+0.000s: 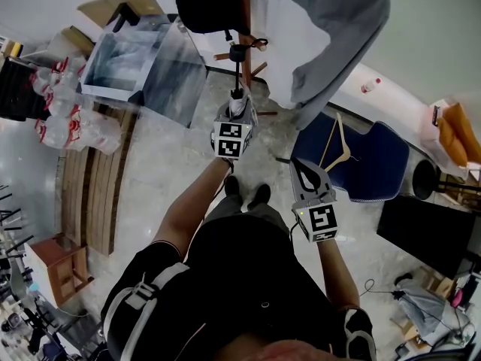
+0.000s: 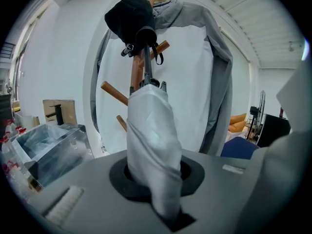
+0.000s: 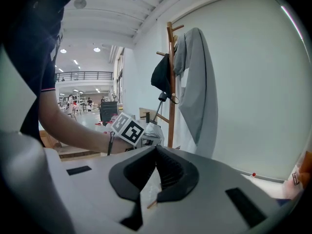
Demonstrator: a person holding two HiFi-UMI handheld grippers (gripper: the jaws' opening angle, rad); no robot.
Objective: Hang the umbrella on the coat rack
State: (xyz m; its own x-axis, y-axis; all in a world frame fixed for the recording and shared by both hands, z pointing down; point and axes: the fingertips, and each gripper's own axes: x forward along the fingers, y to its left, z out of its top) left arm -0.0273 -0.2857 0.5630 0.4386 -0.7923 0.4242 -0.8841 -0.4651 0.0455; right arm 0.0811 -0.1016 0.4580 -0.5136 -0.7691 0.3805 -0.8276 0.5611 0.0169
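My left gripper (image 2: 155,177) is shut on the folded white umbrella (image 2: 151,140). The umbrella points up toward the wooden coat rack (image 2: 135,74). Its black handle (image 2: 146,37) is up against an upper peg (image 2: 162,47), and the strap hangs right at that peg. I cannot tell whether the strap is looped over it. In the head view the left gripper (image 1: 237,115) holds the umbrella (image 1: 239,104) just in front of the rack's pole. My right gripper (image 1: 300,165) hangs back to the right, shut and empty. In its own view the jaws (image 3: 156,148) meet at the tips.
A black cap (image 2: 127,14) and a grey jacket (image 2: 220,62) hang on the rack. A clear plastic box (image 1: 143,62) stands to the left. A blue chair (image 1: 379,164) with a wooden hanger (image 1: 338,153) stands to the right. Wooden boards (image 1: 90,186) lie at the far left.
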